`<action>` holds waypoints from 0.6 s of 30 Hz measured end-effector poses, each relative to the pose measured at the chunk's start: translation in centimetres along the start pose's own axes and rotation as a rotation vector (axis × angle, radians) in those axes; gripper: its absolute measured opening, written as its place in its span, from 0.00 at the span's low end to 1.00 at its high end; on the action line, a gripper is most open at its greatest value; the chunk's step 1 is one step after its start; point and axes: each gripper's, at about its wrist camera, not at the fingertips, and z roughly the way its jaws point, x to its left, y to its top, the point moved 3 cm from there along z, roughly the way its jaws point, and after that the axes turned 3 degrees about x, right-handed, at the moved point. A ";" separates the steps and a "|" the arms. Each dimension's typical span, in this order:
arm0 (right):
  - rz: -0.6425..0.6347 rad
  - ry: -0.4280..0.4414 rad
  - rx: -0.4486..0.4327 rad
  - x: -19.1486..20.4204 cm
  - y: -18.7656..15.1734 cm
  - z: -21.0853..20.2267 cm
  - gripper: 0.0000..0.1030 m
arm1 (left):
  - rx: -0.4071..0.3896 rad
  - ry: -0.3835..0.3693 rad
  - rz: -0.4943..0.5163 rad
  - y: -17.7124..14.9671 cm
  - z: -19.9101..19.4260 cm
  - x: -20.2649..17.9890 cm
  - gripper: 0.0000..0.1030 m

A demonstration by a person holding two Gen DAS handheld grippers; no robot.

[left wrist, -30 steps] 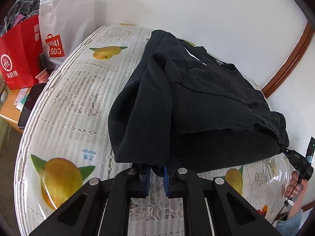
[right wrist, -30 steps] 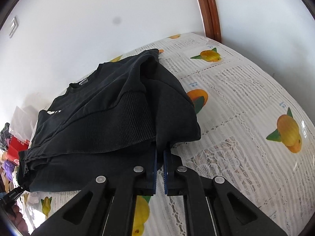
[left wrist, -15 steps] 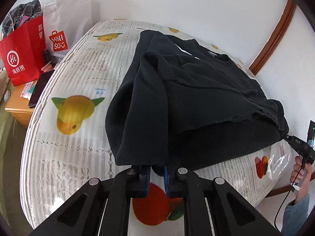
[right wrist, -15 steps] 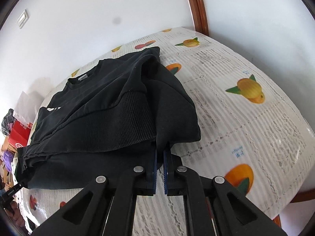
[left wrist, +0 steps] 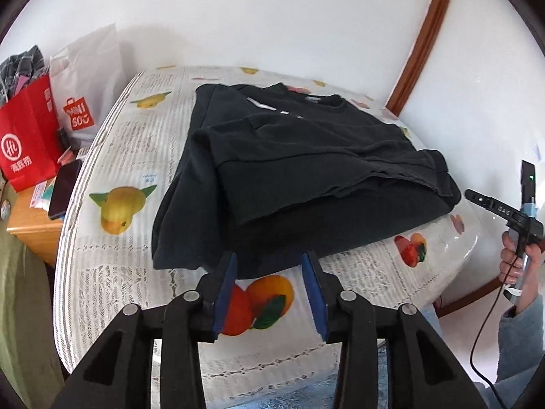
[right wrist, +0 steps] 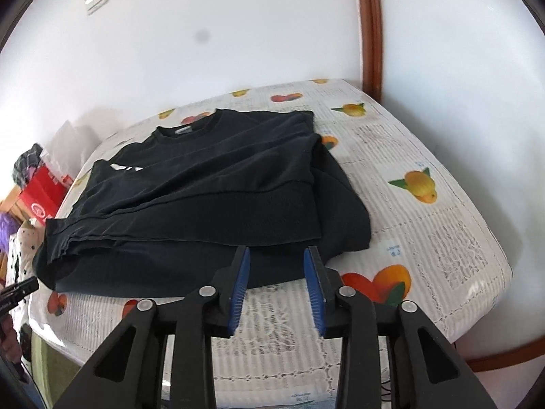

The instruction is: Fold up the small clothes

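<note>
A black sweatshirt lies folded on the fruit-print tablecloth, its sleeves and hem doubled over the body. It also shows in the right wrist view. My left gripper is open and empty, just in front of the garment's near left edge. My right gripper is open and empty, just in front of the garment's near right edge. The right gripper's tip shows from the side in the left wrist view.
A red paper bag and a white Miniso bag stand at the table's left. A dark phone lies on a wooden side table. White walls and a brown door frame stand behind.
Both grippers opened and let go of the sweatshirt's edge. They pulled back toward the near table edge. The garment now lies flat.
</note>
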 end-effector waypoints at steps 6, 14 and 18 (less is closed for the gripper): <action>-0.028 0.072 0.077 3.4 -1.1 3.0 0.37 | 0.011 -0.007 0.049 0.8 1.4 -2.3 0.39; -0.013 0.135 0.117 5.4 -1.8 5.9 0.33 | 0.092 -0.002 0.031 1.3 5.4 -1.8 0.32; -0.005 0.115 0.118 5.5 -1.0 6.7 0.31 | 0.100 0.023 0.044 2.0 6.4 -1.9 0.32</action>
